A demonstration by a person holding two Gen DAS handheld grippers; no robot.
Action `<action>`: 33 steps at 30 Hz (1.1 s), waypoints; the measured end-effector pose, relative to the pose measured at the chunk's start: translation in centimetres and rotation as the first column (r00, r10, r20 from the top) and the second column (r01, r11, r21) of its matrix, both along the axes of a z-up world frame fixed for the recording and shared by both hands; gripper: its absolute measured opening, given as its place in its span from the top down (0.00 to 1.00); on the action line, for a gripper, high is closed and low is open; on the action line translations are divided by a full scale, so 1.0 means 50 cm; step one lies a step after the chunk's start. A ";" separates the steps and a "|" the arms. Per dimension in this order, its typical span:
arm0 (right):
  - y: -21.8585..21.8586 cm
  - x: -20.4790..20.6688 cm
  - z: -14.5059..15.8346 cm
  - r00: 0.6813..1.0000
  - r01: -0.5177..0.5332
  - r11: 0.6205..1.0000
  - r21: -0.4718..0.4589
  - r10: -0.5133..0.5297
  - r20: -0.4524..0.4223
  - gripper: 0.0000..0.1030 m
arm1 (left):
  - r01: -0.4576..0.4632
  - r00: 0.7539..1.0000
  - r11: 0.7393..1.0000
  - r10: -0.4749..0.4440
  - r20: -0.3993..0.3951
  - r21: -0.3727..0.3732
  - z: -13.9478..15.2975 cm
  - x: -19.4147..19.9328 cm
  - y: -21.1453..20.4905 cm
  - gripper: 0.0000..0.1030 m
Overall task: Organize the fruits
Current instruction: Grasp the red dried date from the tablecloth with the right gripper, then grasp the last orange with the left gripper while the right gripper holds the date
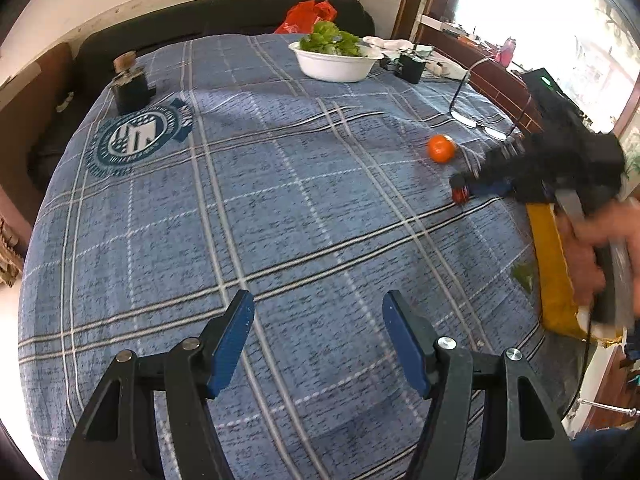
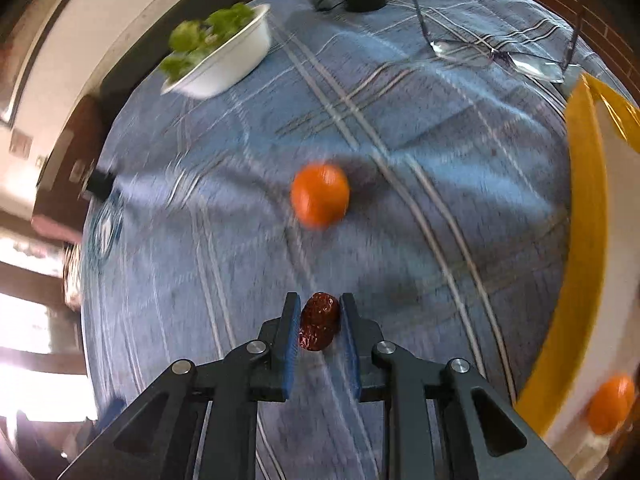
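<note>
Right wrist view is showing the wrinkled red date (image 2: 319, 326) being pinched between the right gripper (image 2: 320, 330) jaws just above the blue plaid counter (image 2: 200, 240), near the orange (image 2: 320, 195). I would be lifting it gently toward the yellow-rimmed tray (image 2: 584, 240), squeezing no harder. The left gripper (image 1: 316, 340) is hovering, jaws spread and empty.

Bright window (image 1: 520, 8) glare top right, fisheye-bent edges, right wrist view motion-blurred.

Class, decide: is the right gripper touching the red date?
Touching. The right wrist view shows the right gripper with both blue pads pressed against the red date.
</note>
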State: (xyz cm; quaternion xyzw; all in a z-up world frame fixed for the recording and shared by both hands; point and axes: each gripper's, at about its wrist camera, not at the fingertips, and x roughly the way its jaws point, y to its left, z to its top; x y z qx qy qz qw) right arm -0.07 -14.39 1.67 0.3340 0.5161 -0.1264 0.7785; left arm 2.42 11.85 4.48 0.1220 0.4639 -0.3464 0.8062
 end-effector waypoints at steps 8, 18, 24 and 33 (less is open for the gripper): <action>0.078 -0.151 0.075 0.978 -0.123 0.992 -0.008 0.123 0.170 0.79 | 0.112 0.994 0.993 -0.113 -0.012 -0.029 0.026 0.009 -0.136 0.36; -0.017 -0.332 0.183 0.959 0.013 0.993 -0.118 0.021 0.283 0.79 | 0.186 0.980 0.981 -0.189 -0.064 -0.057 0.018 0.073 -0.368 0.37; -0.074 -0.411 0.194 0.958 0.101 0.987 -0.123 -0.063 0.280 0.79 | 0.192 0.979 0.981 -0.192 -0.067 -0.004 -0.021 0.094 -0.460 0.38; -0.116 -0.467 0.195 0.955 0.154 0.982 -0.111 -0.119 0.272 0.79 | 0.156 0.987 0.987 -0.154 -0.049 0.041 -0.070 0.114 -0.494 0.65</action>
